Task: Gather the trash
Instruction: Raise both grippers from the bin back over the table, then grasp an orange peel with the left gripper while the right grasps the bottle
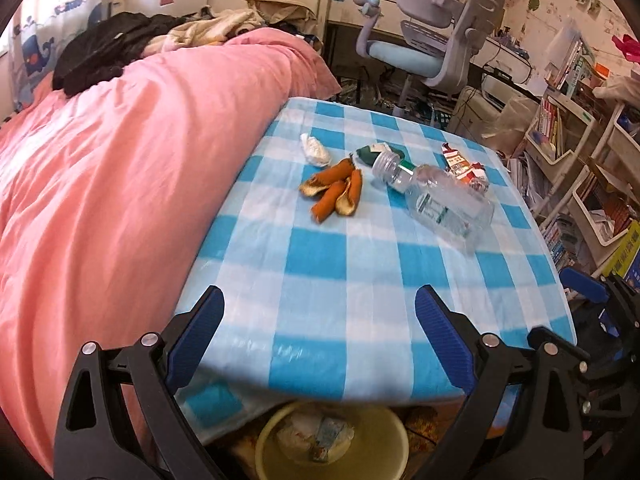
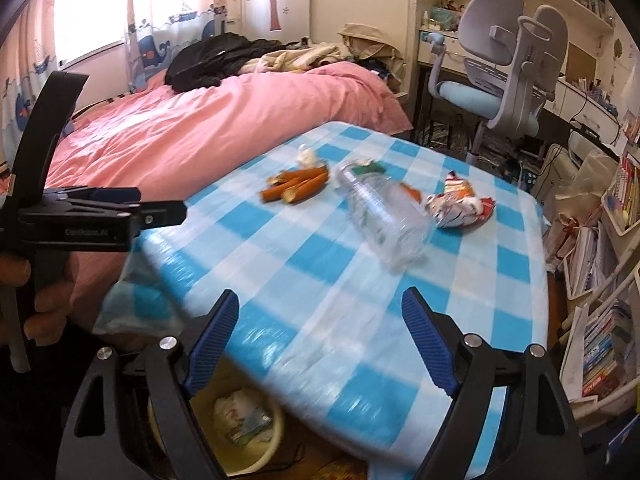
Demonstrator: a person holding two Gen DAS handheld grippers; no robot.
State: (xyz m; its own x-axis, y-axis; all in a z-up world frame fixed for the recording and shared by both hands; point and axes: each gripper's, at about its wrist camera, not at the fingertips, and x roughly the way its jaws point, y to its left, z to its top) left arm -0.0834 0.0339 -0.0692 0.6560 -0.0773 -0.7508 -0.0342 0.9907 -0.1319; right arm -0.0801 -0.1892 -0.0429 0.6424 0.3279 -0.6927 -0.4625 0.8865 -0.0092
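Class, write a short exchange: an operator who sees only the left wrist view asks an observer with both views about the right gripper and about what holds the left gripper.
Operator: Is my right gripper open?
Observer: Yes. The right gripper stands wide open, with nothing between its fingers.
Operator: What holds the left gripper?
Observer: A hand wraps around its handle, at the left edge of the right wrist view.

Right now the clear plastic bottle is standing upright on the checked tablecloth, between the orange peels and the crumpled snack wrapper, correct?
Not quite: the clear plastic bottle lies on its side, uncapped, as the left wrist view shows. It does sit on the checked tablecloth, between the orange peels and the crumpled snack wrapper.
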